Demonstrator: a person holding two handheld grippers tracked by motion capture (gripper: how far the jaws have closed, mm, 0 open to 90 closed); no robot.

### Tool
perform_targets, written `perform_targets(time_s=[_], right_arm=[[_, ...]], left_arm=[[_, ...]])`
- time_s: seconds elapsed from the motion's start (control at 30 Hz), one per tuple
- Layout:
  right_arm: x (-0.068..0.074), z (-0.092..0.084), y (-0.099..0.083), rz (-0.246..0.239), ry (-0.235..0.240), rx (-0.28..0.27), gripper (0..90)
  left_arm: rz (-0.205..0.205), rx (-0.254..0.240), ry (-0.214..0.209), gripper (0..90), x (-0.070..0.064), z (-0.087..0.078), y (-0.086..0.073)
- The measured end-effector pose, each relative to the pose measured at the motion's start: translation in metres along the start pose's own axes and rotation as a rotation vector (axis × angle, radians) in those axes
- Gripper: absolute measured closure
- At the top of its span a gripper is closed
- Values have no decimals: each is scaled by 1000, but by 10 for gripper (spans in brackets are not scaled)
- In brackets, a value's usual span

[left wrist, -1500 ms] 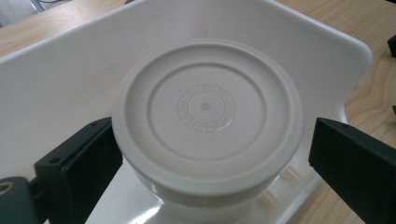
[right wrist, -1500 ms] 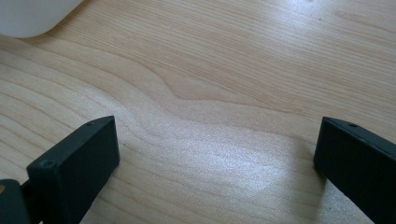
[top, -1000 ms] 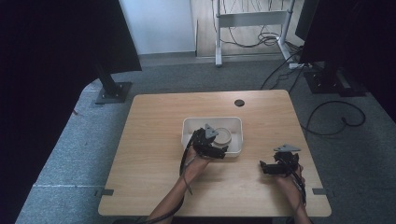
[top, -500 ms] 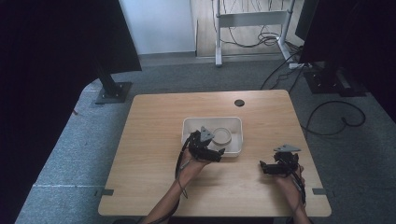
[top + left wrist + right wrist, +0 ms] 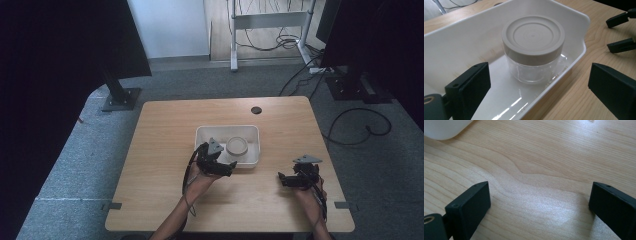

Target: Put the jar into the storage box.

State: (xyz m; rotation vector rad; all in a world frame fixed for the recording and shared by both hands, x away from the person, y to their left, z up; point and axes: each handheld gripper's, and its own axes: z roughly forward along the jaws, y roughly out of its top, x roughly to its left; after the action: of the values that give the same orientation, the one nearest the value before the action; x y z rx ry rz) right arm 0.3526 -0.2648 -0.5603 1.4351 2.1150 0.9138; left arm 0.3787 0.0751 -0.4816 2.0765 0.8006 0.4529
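The left gripper [image 5: 536, 97] has its jaws wide apart, straddling the white tray's [image 5: 579, 50] near wall before the lidded jar [image 5: 533, 47] (untouched); the right gripper [image 5: 539, 212] gapes wide over bare tabletop [image 5: 544, 157].

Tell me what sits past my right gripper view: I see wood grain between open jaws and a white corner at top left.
Observer: That corner belongs to a white tray mid-table, beyond the right gripper.
Operator: Anything in it?
Observer: A clear jar with a beige lid, standing upright near the tray's right end.
Operator: Where is the left gripper?
Observer: The left gripper is at the tray's near wall, jaws open, pointed at the jar, not touching it.
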Motion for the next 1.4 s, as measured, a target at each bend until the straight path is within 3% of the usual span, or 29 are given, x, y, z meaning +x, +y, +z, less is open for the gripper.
perform_targets(time_s=[0.6, 1.1, 1.4], right_arm=[[0, 0, 0, -2, 2, -1, 38], [0, 0, 0, -3, 1, -1, 37], [0, 0, 0, -4, 1, 0, 35]], left_arm=[[1, -16, -23, 46, 5, -23, -11], [-16, -36, -11, 39, 15, -43, -25], [-5, -38, -7, 40, 18, -53, -34]])
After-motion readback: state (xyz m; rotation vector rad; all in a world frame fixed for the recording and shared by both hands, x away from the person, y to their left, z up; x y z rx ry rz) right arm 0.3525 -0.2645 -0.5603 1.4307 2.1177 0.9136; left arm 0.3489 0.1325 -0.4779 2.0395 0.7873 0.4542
